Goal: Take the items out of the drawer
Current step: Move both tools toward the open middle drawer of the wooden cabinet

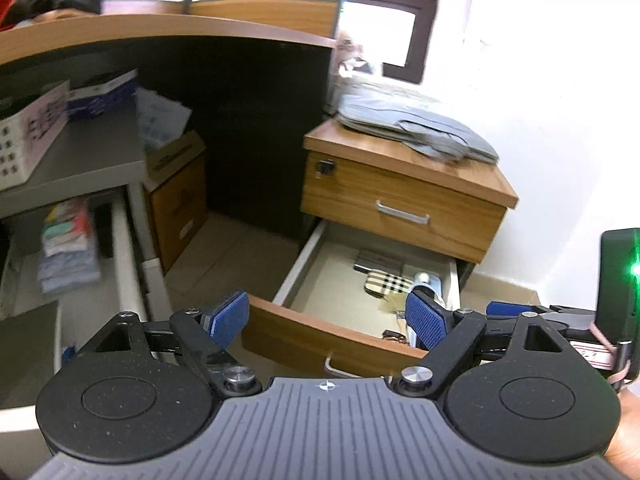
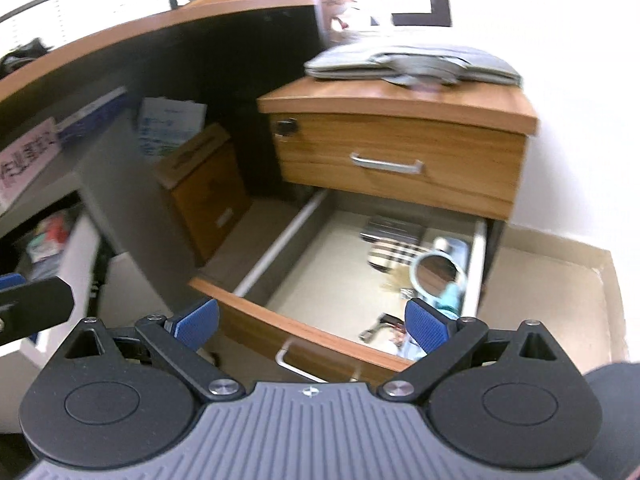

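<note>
The lower drawer of a small wooden cabinet stands pulled out. On its pale floor lie a plaid pouch, a dark flat case behind it, a round mirror-like disc by the right wall, and small metal bits near the front. The pouch also shows in the left wrist view. My left gripper hovers open above the drawer's front panel, holding nothing. My right gripper is open too, over the front panel, with its right pad above the drawer's near right corner.
The upper drawer is closed, and folded grey cloth lies on the cabinet top. A cardboard box sits under the desk to the left. White shelves with stacked items stand further left. Flat cardboard covers the floor to the right.
</note>
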The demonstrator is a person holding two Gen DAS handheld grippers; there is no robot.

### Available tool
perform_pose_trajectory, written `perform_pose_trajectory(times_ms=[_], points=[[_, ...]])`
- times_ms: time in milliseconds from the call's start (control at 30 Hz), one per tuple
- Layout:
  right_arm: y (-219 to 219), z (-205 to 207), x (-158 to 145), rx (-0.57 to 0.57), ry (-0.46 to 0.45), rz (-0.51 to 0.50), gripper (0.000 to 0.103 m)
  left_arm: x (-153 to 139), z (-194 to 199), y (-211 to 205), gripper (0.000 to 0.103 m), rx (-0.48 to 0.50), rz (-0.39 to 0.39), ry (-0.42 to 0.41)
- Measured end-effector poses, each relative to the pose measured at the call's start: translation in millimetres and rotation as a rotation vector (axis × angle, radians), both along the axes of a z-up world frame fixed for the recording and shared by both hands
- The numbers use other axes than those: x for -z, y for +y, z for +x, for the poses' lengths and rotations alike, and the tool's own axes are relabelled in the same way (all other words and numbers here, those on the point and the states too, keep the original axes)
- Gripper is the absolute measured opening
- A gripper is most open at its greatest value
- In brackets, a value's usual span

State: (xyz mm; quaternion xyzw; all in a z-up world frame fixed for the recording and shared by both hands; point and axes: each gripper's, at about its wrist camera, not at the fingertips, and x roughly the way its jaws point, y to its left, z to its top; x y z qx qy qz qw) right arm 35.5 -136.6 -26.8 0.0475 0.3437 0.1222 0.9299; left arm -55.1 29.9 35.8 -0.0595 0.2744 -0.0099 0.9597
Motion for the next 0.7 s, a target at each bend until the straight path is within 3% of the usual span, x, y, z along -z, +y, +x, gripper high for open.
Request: perform_pose_trajectory(times_ms=[267, 467, 700], points=[[-7.5, 7.0, 37.7, 0.097, 0.009, -0.076, 0.101, 25.3, 27.0, -20.3, 0.087, 0.057, 0.055, -0.009], [-17.1, 13.2, 69.9, 0.191, 0.055, -0.078, 0.101, 61.1, 52.1, -21.5, 0.087, 0.069, 0.035, 0.023], [-21.7, 25.6, 99.1, 0.245, 0.120, -0.093, 0.101, 100.3, 82.7, -19.8, 0.087, 0.069, 0.075, 0.069]])
